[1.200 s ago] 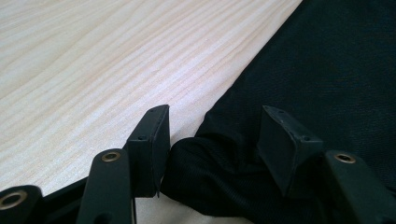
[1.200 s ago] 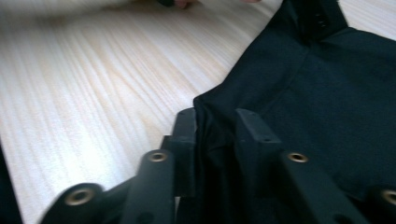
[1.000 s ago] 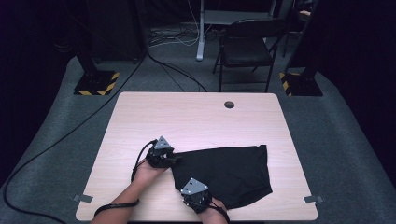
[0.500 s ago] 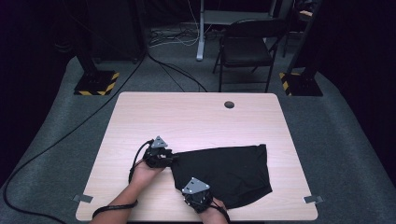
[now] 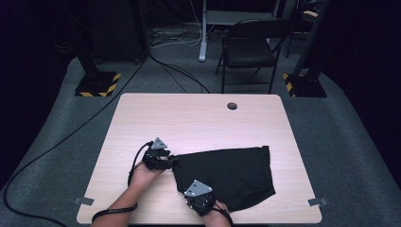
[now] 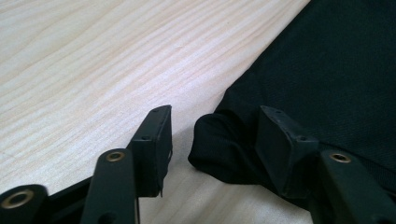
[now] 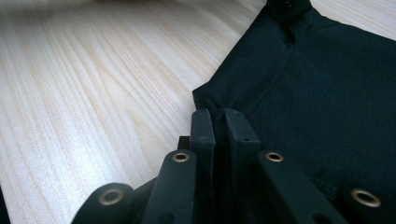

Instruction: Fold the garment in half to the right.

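Now | left hand-held gripper (image 6: 212,140) parted, just widening, black cloth (image 6: 327,70) corner between | right hand-held gripper (image 7: 219,119) pinching cloth edge

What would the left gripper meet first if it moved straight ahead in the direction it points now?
Most likely the bunched corner of the black cloth, which lies just ahead between the open jaws of the left gripper. Neither pad seems to press it, though depth is hard to judge.
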Action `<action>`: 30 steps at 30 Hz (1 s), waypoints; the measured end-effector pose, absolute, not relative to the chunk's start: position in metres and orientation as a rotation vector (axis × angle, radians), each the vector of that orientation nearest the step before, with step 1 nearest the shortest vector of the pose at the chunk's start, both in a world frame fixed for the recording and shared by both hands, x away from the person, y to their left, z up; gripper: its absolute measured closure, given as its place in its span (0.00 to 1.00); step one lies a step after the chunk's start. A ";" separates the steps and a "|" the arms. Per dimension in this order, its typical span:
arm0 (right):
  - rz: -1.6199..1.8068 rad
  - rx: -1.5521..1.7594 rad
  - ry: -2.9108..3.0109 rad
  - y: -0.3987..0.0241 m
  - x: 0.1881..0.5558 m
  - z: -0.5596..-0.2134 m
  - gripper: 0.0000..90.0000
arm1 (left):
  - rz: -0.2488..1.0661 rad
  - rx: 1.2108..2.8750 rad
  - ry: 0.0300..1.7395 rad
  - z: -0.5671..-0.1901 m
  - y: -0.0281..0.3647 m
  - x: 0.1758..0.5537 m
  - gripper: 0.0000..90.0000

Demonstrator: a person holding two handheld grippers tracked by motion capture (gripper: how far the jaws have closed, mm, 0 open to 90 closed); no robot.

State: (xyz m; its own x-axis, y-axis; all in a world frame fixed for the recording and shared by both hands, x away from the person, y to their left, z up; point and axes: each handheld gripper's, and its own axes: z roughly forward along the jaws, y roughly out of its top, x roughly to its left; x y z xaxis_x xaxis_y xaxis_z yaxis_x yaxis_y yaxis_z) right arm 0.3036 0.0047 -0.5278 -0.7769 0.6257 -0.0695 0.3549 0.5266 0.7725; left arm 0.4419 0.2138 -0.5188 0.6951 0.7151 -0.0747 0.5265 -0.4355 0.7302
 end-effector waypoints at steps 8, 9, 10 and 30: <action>1.123 0.812 2.434 0.004 0.304 -0.528 0.91 | 0.281 2.138 0.893 -0.520 0.213 0.441 0.67; 1.123 0.812 2.435 0.004 0.304 -0.528 0.91 | 0.266 2.137 0.885 -0.520 0.213 0.441 0.71; 1.125 0.814 2.436 0.004 0.304 -0.528 0.91 | 0.253 2.135 0.879 -0.521 0.214 0.441 0.75; 1.228 0.905 2.496 -0.003 0.310 -0.509 0.93 | 0.330 2.124 0.822 -0.498 0.204 0.434 0.93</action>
